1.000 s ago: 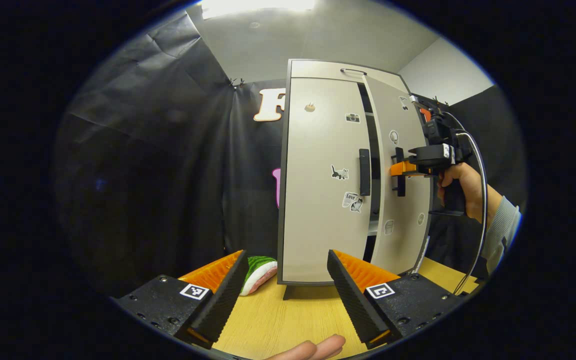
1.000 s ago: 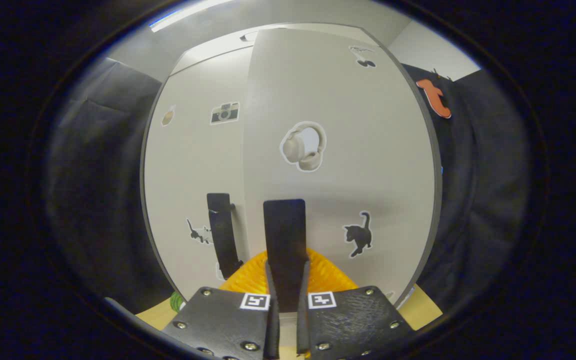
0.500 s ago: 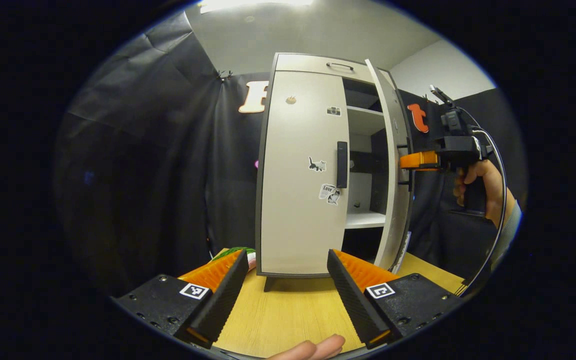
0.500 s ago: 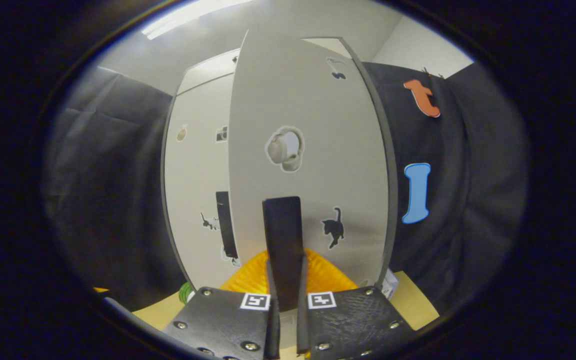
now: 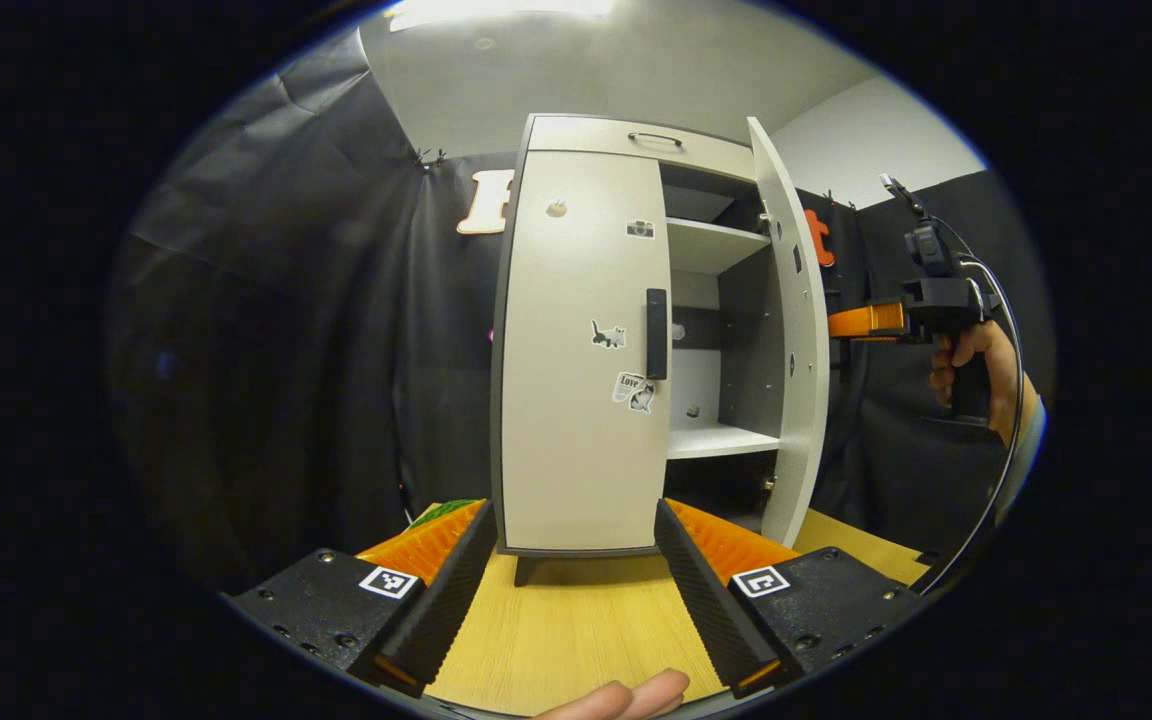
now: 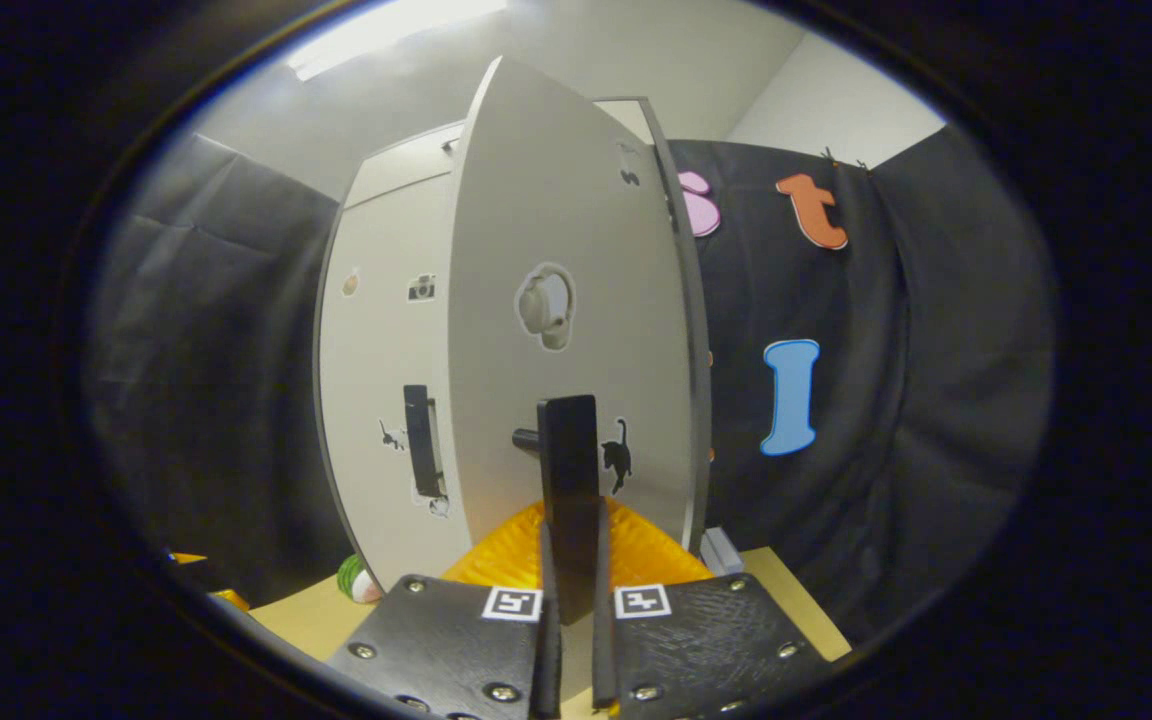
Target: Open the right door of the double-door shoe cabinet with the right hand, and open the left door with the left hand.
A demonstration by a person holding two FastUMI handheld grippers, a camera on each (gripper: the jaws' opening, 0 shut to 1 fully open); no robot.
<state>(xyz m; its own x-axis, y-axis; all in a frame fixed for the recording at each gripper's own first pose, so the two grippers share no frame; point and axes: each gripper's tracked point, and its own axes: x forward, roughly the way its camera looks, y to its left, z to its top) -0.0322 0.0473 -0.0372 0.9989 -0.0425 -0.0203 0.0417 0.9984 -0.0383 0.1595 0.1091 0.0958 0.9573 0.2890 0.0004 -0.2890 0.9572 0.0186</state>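
With the right door swung well out from the shoe cabinet, I have my right gripper clamped narrow on that door's black handle; both fingers press its sides in the right gripper view. Shelves show inside the open half. Left door is shut flush, its handle untouched. My left gripper hangs spread wide, holding nothing, low over the tabletop and well short of the cabinet. Right half looks done, left half not started. In the left gripper view the right gripper sits behind the door edge, so I can't quite tell the contact from there.

Risks: pulling the right door past its hinge stop could tip or drag the cabinet, which stands on small feet. If I release carelessly the door may swing back. Left gripper has to rise to handle height; a skewed approach could scrape the door face or pinch one side and slip.
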